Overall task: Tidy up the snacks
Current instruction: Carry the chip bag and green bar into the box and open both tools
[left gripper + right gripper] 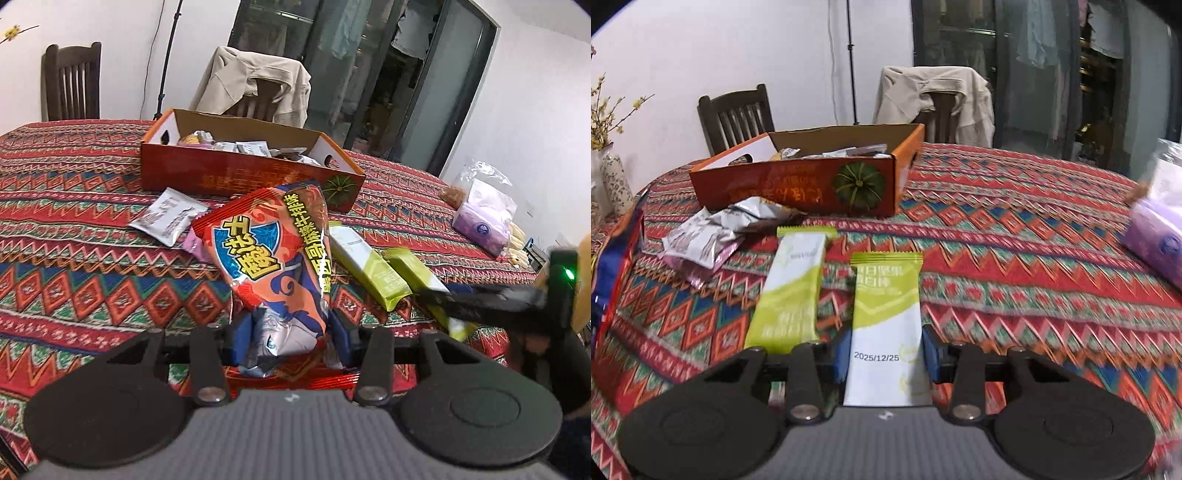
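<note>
My left gripper is shut on a large red-orange snack bag and holds it above the patterned tablecloth. My right gripper is shut on a green-and-white snack bar; it also shows in the left wrist view. A second green-and-white bar lies just left of it on the cloth. An open orange cardboard box holding several small packets stands at the back of the table. Silver and pink packets lie in front of the box.
A purple tissue pack in a clear plastic bag sits at the right edge of the table. Two wooden chairs stand behind the table, one draped with a beige jacket. A floral vase stands at the far left.
</note>
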Available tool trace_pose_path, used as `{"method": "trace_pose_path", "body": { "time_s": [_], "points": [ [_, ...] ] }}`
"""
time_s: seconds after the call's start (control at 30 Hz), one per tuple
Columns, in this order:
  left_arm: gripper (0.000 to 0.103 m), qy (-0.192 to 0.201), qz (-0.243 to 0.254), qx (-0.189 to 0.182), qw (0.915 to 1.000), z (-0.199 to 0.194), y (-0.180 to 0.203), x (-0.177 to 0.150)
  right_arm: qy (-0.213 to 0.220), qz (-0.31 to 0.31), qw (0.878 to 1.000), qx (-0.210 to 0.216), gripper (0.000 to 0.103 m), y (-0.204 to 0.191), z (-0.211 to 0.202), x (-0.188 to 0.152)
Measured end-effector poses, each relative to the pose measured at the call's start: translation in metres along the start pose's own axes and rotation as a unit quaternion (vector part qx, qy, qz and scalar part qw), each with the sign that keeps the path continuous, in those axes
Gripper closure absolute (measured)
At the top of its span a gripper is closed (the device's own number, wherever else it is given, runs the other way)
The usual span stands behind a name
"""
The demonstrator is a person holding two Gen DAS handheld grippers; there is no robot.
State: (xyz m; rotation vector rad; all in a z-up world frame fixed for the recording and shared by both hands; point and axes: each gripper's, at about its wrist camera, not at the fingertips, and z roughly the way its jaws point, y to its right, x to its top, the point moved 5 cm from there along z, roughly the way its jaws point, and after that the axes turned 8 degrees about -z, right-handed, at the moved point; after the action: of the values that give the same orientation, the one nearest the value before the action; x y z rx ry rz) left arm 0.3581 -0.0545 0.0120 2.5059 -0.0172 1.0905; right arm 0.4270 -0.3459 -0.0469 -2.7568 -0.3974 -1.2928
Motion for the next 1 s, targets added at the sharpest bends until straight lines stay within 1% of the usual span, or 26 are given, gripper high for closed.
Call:
{"method": "trace_pose_path", "body": {
  "time_s": [0.07,0.17,0.23,0.3,0.37,0.43,0.47,0.5,0.6,0.67,0.73,0.83,0.9,1.0],
  "points": [
    [0.058,0.003,0.001,0.0,1.0,-0.006,-0.004,-0.001,-0.003,0.003,1.0,-0.011,0.065,-0.003,-0.014,-0.011],
    [0.058,0.005,0.005,-0.003,1.0,-0.011,-0.004,-0.003,-0.011,0.01,1.0,-0.011,0.062,-0.011,-0.032,-0.027],
    [0.058,0.006,0.006,-0.008,0.9999,-0.014,-0.005,-0.002,-0.017,-0.002,1.0,-0.017,0.06,-0.018,-0.037,-0.031],
    [0.058,0.011,0.007,-0.012,0.9998,-0.018,-0.005,-0.002,-0.022,-0.004,1.0,-0.017,0.046,-0.021,-0.037,-0.031],
    [0.058,0.016,0.006,-0.017,0.9997,-0.025,-0.006,-0.004,-0.023,-0.008,1.0,-0.013,0.043,-0.025,-0.033,-0.028],
    [0.058,0.02,0.004,-0.018,0.9996,-0.03,-0.009,-0.004,-0.021,-0.007,1.0,-0.02,0.049,-0.028,-0.03,-0.025],
    [0.058,0.023,0.003,-0.016,0.9996,-0.032,-0.012,-0.004,-0.018,-0.008,0.999,-0.028,0.067,-0.03,-0.031,-0.024],
    [0.058,0.024,0.001,-0.015,0.9996,-0.034,-0.016,-0.004,-0.016,-0.012,0.999,-0.033,0.066,-0.032,-0.033,-0.024],
    [0.058,0.028,-0.005,-0.012,0.9995,-0.036,-0.025,0.0,-0.016,-0.012,0.999,-0.03,0.067,-0.033,-0.039,-0.025],
    [0.058,0.031,-0.005,-0.011,0.9994,-0.033,-0.029,0.008,-0.012,-0.011,0.999,-0.039,0.067,-0.032,-0.045,-0.024],
    [0.058,0.038,0.004,-0.013,0.9992,-0.03,-0.029,0.021,0.0,-0.011,0.999,-0.048,0.067,-0.03,-0.054,-0.018],
    [0.058,0.065,0.027,-0.026,0.9972,-0.024,-0.028,0.054,0.029,-0.012,0.999,-0.04,0.067,-0.03,-0.064,0.001],
    [0.058,0.074,0.037,-0.032,0.996,-0.012,-0.026,0.085,0.051,-0.014,0.998,-0.023,0.067,-0.03,-0.065,0.022],
    [0.058,0.073,0.044,-0.044,0.9954,0.012,-0.025,0.132,0.076,-0.024,0.997,-0.004,0.067,-0.034,-0.052,0.058]
  ]
}}
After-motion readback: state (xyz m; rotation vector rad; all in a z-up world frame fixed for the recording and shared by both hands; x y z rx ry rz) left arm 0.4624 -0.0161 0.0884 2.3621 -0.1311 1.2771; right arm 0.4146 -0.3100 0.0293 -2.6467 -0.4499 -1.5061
